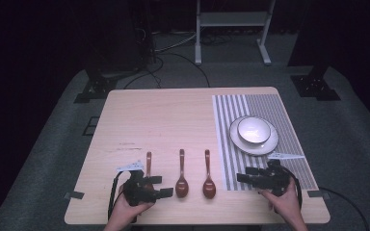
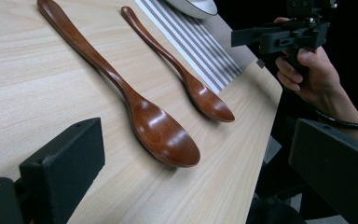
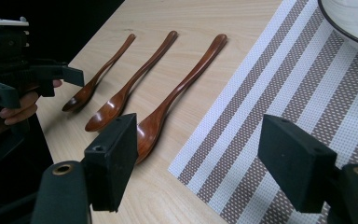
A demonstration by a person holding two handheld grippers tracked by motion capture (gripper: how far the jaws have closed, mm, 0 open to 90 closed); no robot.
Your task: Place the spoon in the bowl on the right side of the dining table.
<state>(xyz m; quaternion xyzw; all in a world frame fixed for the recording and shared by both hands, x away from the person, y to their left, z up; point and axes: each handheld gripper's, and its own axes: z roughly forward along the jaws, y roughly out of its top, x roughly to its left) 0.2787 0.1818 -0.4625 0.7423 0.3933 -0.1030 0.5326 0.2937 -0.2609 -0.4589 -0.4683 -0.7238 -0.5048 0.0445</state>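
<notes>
Left tool [image 1: 165,186], jaws apart, sits beside the leftmost spoon [image 1: 149,165].

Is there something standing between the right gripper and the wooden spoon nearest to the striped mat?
Nothing visible does. The right gripper is open over the striped mat's near edge, and the nearest spoon lies just beside that mat on bare table. The bowl and plate sit farther back.

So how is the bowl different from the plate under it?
The bowl is smaller and deeper, with a dark line round its rim; the plate is wider and flatter. The bowl sits on the plate, while the plate rests on the striped placemat. Both are white and round.
</notes>
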